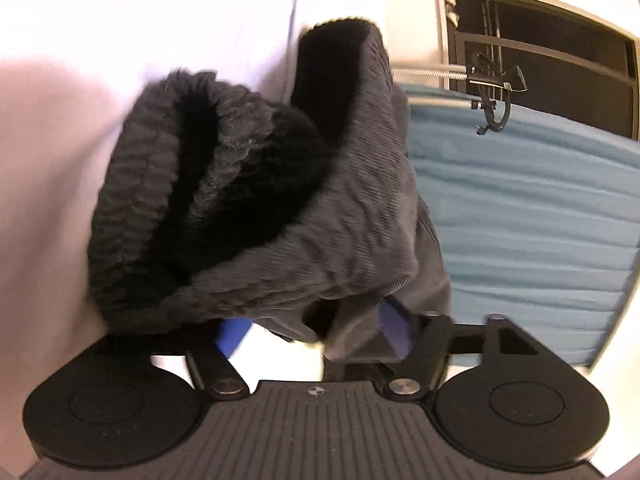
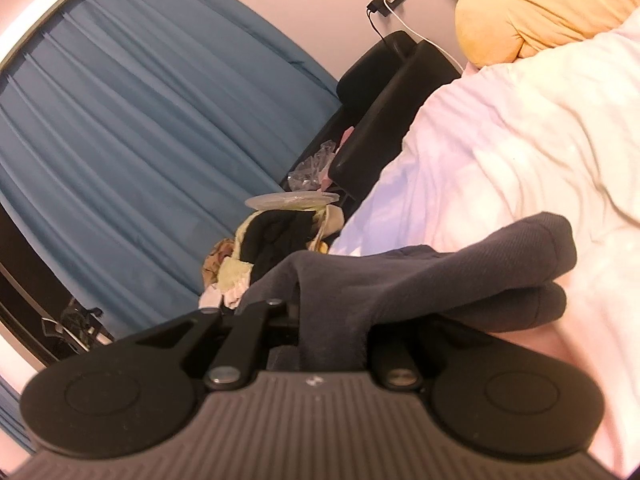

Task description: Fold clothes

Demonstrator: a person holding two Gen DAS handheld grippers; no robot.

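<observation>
A dark grey garment with a ribbed cuff point(image 1: 256, 208) fills the left wrist view, bunched and lifted against the white bedding point(image 1: 60, 160). My left gripper point(image 1: 316, 328) is mostly hidden under it; its blue pads point(image 1: 232, 334) peek out with cloth between them. In the right wrist view the same dark garment point(image 2: 420, 280) drapes over my right gripper point(image 2: 328, 320), whose fingers are covered by the cloth they pinch. The garment trails right onto the white bedding point(image 2: 520, 152).
A blue curtain point(image 2: 140, 140) and dark window point(image 1: 540, 60) stand behind. A black chair point(image 2: 384, 92) with a pile of clothes point(image 2: 272, 248) sits beside the bed. A yellow pillow point(image 2: 540, 8) lies at the bed's head.
</observation>
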